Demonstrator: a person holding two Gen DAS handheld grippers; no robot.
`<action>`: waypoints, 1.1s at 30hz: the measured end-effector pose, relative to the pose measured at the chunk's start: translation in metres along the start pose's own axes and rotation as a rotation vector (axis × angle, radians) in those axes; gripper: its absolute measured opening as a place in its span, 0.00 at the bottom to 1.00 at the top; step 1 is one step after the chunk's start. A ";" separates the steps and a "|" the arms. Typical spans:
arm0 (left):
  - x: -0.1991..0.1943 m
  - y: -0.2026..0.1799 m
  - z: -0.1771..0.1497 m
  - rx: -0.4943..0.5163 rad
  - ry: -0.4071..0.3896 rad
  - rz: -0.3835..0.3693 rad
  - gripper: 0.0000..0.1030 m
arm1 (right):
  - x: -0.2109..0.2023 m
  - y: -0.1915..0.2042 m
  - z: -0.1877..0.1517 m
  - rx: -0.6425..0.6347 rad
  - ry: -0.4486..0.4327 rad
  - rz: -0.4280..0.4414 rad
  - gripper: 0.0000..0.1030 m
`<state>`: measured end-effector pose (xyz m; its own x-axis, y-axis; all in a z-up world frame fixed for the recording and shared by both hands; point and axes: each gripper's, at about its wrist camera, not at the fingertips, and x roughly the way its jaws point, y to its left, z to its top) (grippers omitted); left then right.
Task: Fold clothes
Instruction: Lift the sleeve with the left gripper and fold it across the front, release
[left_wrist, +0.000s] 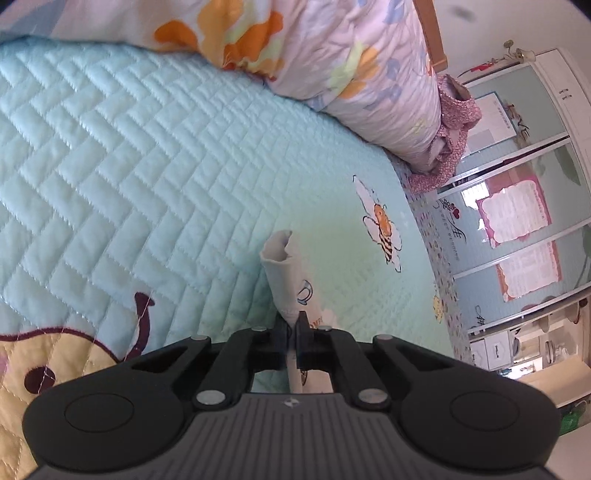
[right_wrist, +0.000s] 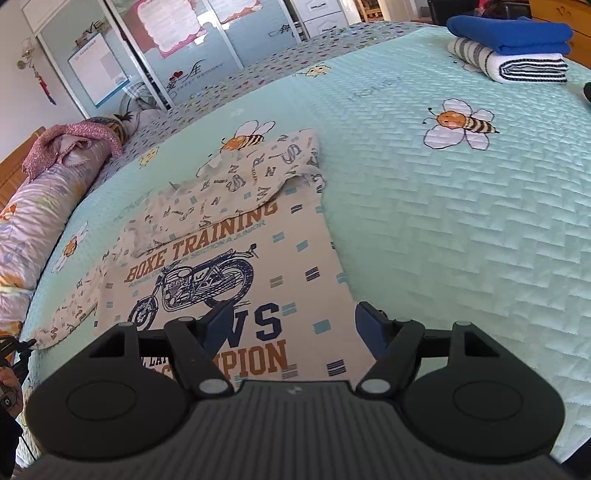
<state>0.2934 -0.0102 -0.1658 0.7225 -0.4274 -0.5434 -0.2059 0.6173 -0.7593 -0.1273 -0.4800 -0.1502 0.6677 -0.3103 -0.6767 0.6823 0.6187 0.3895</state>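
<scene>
Left gripper (left_wrist: 291, 328): pinching a sleeve cuff (left_wrist: 282, 258) over the quilt (left_wrist: 147, 166). Right gripper (right_wrist: 291, 325): spread, hovering above the shirt (right_wrist: 236, 258) lying flat just ahead. Legible print: "BOXE TRAINING". Folded towels (right_wrist: 509, 48) stacked far ahead, right.

Right gripper (right_wrist: 293, 323) hides the shirt's (right_wrist: 236, 266) lower print and hem
</scene>
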 end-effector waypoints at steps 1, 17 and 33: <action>-0.002 -0.004 0.000 0.010 -0.007 -0.003 0.02 | -0.001 -0.002 0.000 0.004 -0.002 -0.001 0.72; -0.017 -0.122 -0.013 0.242 -0.029 -0.111 0.02 | -0.017 -0.039 0.001 0.097 -0.034 -0.001 0.72; -0.015 -0.236 -0.087 0.500 0.020 -0.184 0.02 | -0.028 -0.094 0.000 0.234 -0.069 0.010 0.72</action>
<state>0.2739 -0.2071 -0.0092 0.7033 -0.5679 -0.4276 0.2666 0.7683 -0.5819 -0.2103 -0.5290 -0.1677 0.6882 -0.3583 -0.6309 0.7204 0.4405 0.5357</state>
